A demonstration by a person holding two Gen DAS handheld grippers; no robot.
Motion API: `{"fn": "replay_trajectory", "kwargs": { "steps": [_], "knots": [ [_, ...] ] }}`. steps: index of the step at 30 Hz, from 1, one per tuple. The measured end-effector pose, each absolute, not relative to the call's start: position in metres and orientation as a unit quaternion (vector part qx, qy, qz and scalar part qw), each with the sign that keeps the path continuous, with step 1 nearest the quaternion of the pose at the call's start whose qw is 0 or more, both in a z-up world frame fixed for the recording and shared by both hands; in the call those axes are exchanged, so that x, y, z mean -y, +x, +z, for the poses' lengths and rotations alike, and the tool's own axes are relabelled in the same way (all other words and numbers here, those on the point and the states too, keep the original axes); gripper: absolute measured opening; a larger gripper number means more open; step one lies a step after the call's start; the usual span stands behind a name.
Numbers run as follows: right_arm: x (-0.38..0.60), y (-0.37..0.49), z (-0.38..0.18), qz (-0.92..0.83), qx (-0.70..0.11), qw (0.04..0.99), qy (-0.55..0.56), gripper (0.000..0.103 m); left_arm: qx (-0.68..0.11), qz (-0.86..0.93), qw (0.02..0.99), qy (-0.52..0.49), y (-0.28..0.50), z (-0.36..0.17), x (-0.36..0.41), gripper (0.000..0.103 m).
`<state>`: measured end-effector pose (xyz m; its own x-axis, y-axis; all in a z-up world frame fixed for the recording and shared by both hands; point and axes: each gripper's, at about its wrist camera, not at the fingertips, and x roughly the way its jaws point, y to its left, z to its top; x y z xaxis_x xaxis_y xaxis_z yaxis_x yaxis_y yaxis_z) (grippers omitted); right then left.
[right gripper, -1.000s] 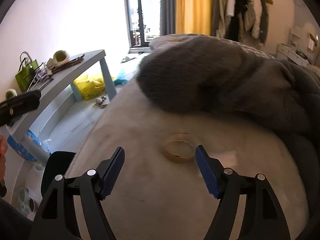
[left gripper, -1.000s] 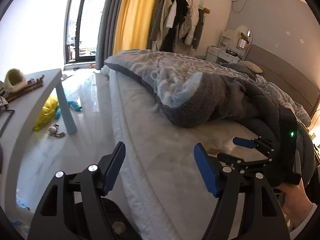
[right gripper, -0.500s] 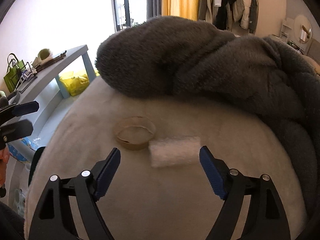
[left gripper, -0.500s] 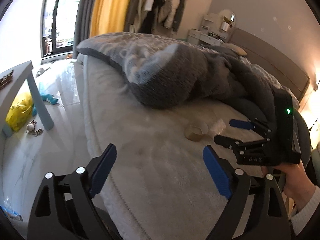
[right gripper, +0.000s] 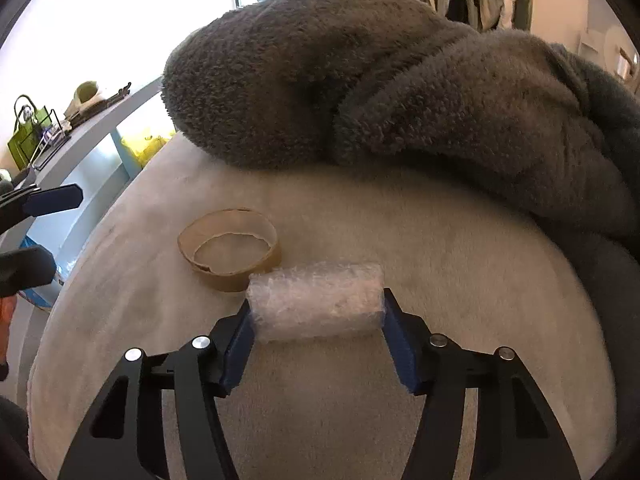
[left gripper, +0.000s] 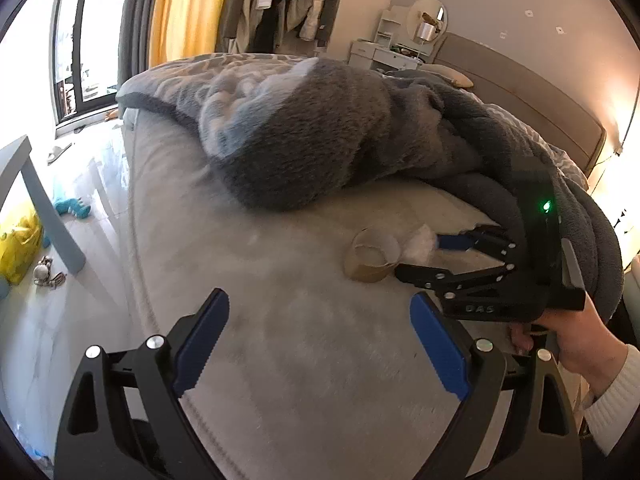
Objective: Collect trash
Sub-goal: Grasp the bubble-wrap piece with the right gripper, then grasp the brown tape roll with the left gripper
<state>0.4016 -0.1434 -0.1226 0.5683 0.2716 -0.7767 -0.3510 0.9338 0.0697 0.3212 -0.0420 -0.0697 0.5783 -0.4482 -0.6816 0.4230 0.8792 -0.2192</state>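
A roll of bubble wrap [right gripper: 316,300] lies on the pale bed sheet [right gripper: 440,260], next to an empty brown tape ring [right gripper: 224,280]. My right gripper [right gripper: 316,308] is closing on the roll, and both blue pads touch its ends. From the left wrist view the ring [left gripper: 372,260] and the roll [left gripper: 420,238] sit at the right gripper's [left gripper: 420,256] tips. My left gripper [left gripper: 320,304] hovers over the bare sheet short of the ring, its jaws still opening with nothing between them.
A thick grey fleece blanket [right gripper: 360,100] is heaped just behind the trash. A person's hand [left gripper: 580,340] holds the right gripper. Left of the bed stand a grey table [left gripper: 40,200], a yellow bag [left gripper: 16,248] and small toys on the floor.
Both grippers moved forward and down toward the trash. The right jaws first widened, then came in around the bubble wrap roll. The left jaws spread wider.
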Motion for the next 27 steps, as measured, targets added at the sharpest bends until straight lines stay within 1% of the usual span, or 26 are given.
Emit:
{"fn": "replay_trajectory", "kwargs": {
  "steps": [12,20,27],
  "knots": [
    [0.187,0.386,-0.106,0.152,-0.422,0.893,0.009,0.058,-0.393,-0.248,0.885,-0.002,0.336,-0.082,0.083,0.089],
    [0.215,0.374,-0.104,0.141,-0.419,0.897,0.006,0.058,-0.401,-0.239,0.884,0.017,0.347,-0.091,0.111,0.087],
    [0.23,0.366,-0.11,0.133,-0.422,0.897,-0.002,0.058,-0.413,-0.223,0.882,0.04,0.355,-0.102,0.135,0.081]
  ]
}}
